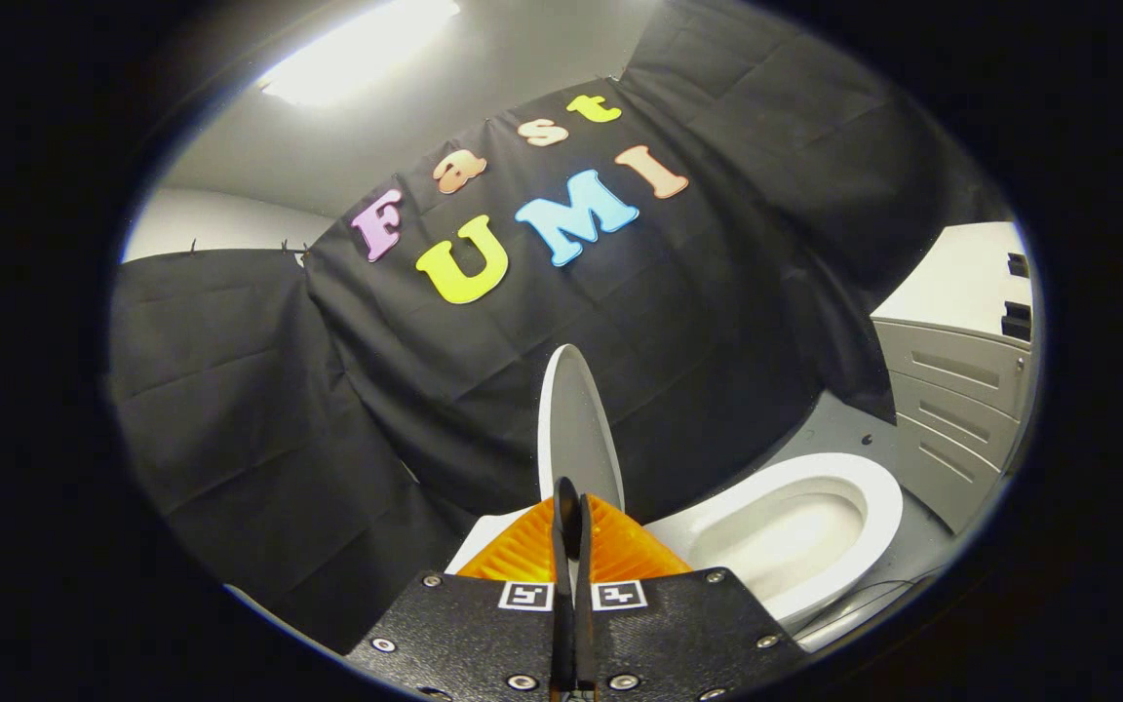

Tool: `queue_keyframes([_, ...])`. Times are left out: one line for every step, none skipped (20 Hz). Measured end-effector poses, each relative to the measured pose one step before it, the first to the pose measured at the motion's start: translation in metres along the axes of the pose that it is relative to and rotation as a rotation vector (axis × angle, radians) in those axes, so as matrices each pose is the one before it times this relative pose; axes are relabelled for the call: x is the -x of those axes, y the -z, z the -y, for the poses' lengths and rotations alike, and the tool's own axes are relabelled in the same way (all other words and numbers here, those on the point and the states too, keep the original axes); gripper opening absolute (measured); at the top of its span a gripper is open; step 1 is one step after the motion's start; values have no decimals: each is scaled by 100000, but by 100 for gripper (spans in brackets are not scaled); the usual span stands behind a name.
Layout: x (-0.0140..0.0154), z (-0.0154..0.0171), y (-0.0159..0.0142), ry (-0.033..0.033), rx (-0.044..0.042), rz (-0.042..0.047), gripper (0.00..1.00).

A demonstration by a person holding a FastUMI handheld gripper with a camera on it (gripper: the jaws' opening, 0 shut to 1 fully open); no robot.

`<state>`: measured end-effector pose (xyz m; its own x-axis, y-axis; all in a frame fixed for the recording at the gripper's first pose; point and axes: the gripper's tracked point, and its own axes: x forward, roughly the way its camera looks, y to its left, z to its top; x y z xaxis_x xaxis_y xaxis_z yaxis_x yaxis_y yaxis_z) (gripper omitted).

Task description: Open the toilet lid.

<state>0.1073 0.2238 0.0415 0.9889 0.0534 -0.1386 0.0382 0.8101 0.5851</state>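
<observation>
Standing nearly upright, the toilet lid (576, 429) rises just beyond the tips of the hand-held gripper (571, 502) at the lower centre of the frame, seen almost edge-on against the black cloth wall (259, 419). The two fingers are pressed close together with hardly any gap. They look closed around the lower edge of the lid, though the contact itself is hidden behind the fingers, so whether both sides truly press on it cannot be told. To the lower right of the frame the open toilet bowl (795, 531) and its white rim are fully uncovered. A grey cabinet (951, 409) with drawer fronts stands further right, near the bowl.

Judging by how things lie, the lifting step is at or near its end: the lid is raised and the bowl is exposed. What is left is likely to make sure the lid leans past its balance point toward the wall so it rests there on its own. The next move then calls for parting the fingers gently and drawing back without tugging the lid forward.
</observation>
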Motion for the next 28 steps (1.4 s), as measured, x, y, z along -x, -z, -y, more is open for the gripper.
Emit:
queue_keyframes([-55, -676, 94, -784, 771, 54, 0])
queue_keyframes([-185, -705, 222, -927, 1324, -149, 0])
queue_keyframes([-164, -886, 126, -1029, 1377, -198, 0])
queue_keyframes([-131, -658, 173, -943, 1059, 37, 0])
queue_keyframes([-22, -729, 232, -1001, 1027, -152, 0])
queue_keyframes([-24, -707, 254, -1098, 1153, -63, 0])
queue_keyframes([-214, -763, 167, -991, 990, -75, 0])
queue_keyframes([-240, -559, 267, -936, 774, -382, 0])
queue_keyframes([-277, -886, 235, -1003, 844, -526, 0])
queue_keyframes([-159, -631, 338, -932, 817, -452, 0])
queue_keyframes([-291, -833, 298, -976, 899, -492, 0])
queue_keyframes([-192, -821, 420, -1233, 1345, -425, 0])
queue_keyframes([-266, -831, 303, -1461, 1577, -17, 0])
queue_keyframes([-260, -888, 376, -1712, 1268, -178, 0])
queue_keyframes([-289, -940, 390, -1721, 560, -544, 0])
queue_keyframes([-198, -765, 614, -1364, 614, -997, 0])
queue_keyframes([-357, -617, 255, -760, 1643, -519, 0])
queue_keyframes([-142, -526, 241, -391, 2230, -783, 0])
queue_keyframes([-393, -594, 191, -289, 1654, -1078, 0])
queue_keyframes([-507, -449, 248, -421, 857, -797, 0])
queue_keyframes([-442, -490, 165, -581, 345, -730, 0])
queue_keyframes([-315, -536, 277, -818, 260, -487, 0])
queue_keyframes([-246, -468, 232, -712, 1180, -157, 0])
queue_keyframes([-94, -382, 197, -229, 1661, 234, 0])
queue_keyframes([-133, -306, 100, 29, 1627, -6, 0])
queue_keyframes([-38, -497, 335, 146, 883, 195, 0])
queue_keyframes([-51, -255, 212, 48, 579, 99, 0])
queue_keyframes([-69, -334, 339, -65, 62, -58, 0])
